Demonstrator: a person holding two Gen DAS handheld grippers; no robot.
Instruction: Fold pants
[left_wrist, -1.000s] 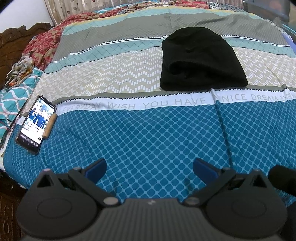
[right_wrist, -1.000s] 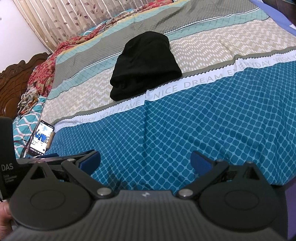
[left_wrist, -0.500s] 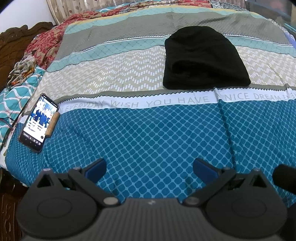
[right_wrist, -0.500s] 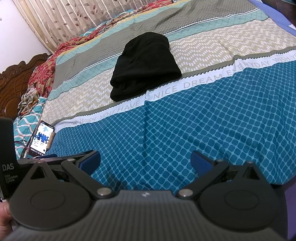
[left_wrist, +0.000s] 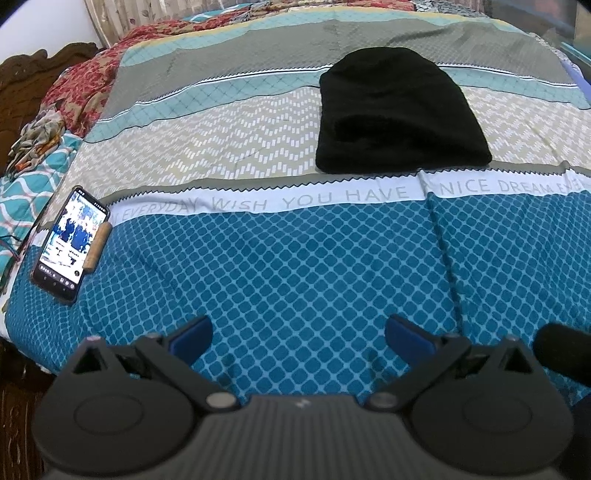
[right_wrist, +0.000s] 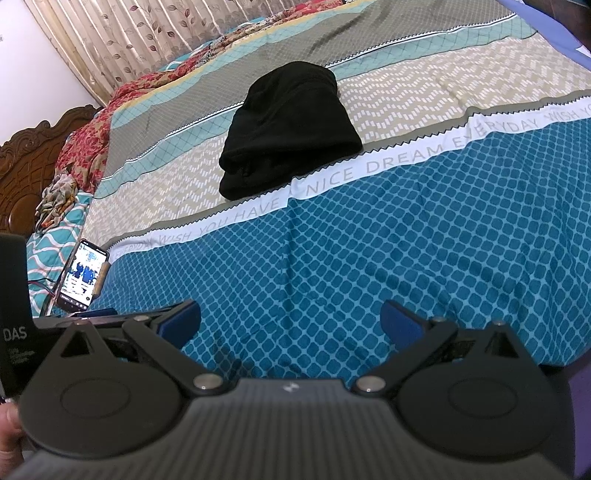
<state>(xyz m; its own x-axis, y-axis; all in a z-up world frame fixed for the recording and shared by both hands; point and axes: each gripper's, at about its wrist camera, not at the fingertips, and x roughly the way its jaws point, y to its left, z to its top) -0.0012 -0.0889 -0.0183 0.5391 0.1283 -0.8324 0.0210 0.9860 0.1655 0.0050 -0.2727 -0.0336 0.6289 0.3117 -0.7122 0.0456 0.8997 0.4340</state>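
On the beige zigzag band of the bedspread, just beyond its white lettered strip, lie the black pants folded into a compact bundle. Well short of them, over the blue diamond-print band, the left gripper and right gripper hang with fingers spread wide, holding nothing. A lit smartphone rests near the bed's left edge.

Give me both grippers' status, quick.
Left gripper: open, holding nothing, above the bedspread.
Right gripper: open, holding nothing, well short of the folded black pants.
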